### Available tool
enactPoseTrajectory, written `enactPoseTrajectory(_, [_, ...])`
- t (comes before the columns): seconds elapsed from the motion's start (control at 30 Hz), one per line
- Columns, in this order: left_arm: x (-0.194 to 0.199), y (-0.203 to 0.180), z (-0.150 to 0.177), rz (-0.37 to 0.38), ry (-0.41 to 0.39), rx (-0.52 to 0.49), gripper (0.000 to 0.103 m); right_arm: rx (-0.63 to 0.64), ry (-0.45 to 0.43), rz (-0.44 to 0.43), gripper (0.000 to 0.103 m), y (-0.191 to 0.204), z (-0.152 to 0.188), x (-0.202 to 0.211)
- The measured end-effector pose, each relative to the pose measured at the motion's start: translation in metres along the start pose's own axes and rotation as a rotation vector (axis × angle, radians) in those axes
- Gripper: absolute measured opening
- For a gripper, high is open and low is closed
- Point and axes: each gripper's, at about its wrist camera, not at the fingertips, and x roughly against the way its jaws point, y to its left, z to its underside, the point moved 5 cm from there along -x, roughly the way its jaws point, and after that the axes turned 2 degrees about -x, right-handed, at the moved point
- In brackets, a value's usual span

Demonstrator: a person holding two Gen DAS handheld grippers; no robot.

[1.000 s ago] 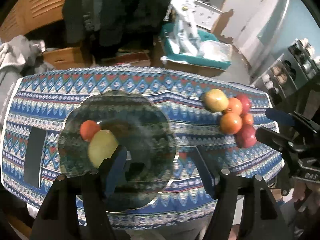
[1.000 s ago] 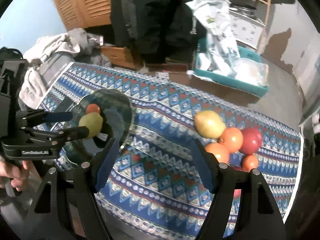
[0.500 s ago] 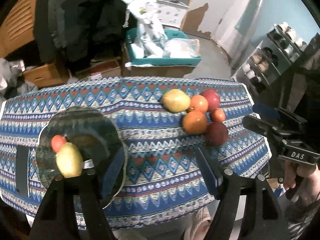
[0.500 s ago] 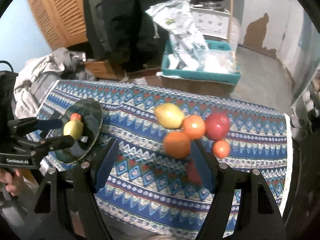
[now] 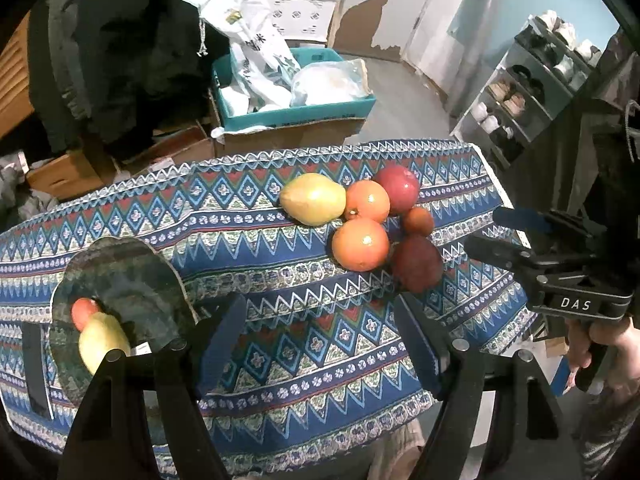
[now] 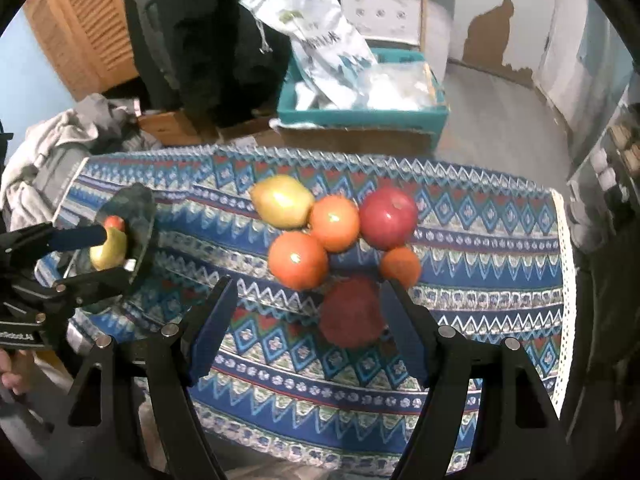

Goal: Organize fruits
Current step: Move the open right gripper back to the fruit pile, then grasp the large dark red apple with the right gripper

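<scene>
A cluster of fruit lies on the patterned cloth: a yellow pear (image 5: 313, 204) (image 6: 282, 201), two oranges (image 5: 361, 244) (image 6: 298, 259), a red apple (image 6: 389, 217), a small orange fruit (image 6: 400, 266) and a dark red fruit (image 5: 417, 264) (image 6: 351, 312). A dark glass plate (image 5: 132, 276) (image 6: 140, 208) at the left holds a yellow pear (image 5: 103, 340) and a small red fruit (image 5: 83, 312). My left gripper (image 5: 320, 344) is open and empty over the cloth, right of the plate. My right gripper (image 6: 306, 320) is open and empty; the dark red fruit sits between its fingertips.
The table (image 5: 280, 360) is covered by a blue patterned cloth. Behind it stand a teal crate with white bags (image 5: 288, 92), cardboard boxes (image 5: 72, 168) and dark hanging clothes (image 5: 132, 40). A shoe rack (image 5: 532, 92) is at the right. Grey laundry (image 6: 60, 140) lies left.
My left gripper has swung right, away from the plate toward the fruit cluster. My right gripper has moved closer to the cluster, over the dark red fruit. No fruit has moved.
</scene>
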Motion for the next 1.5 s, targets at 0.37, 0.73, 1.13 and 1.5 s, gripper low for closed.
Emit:
enactPoseTrajectory(0.37, [-0.046, -0.005, 0.003, -0.046, 0.058, -0.043, 0.078, -0.077, 0.129, 0.003, 0.073, -0.034, 0.019, -0.061])
enactPoseTrajectory(0.73, [-0.081, -0.002, 0.008, -0.059, 0.104, -0.061, 0.078, -0.091, 0.204, -0.011, 0.073, -0.041, 0.035, -0.102])
enactPoseTrajectory(1.13, [-0.106, -0.011, 0.003, -0.042, 0.141, -0.056, 0.078, -0.075, 0.211, 0.002, 0.071, -0.050, 0.038, -0.121])
enactPoseTrajectory(1.5, [-0.121, -0.032, -0.018, 0.033, 0.134, 0.003, 0.082, -0.129, 0.112, -0.019, 0.070, -0.068, 0.029, -0.089])
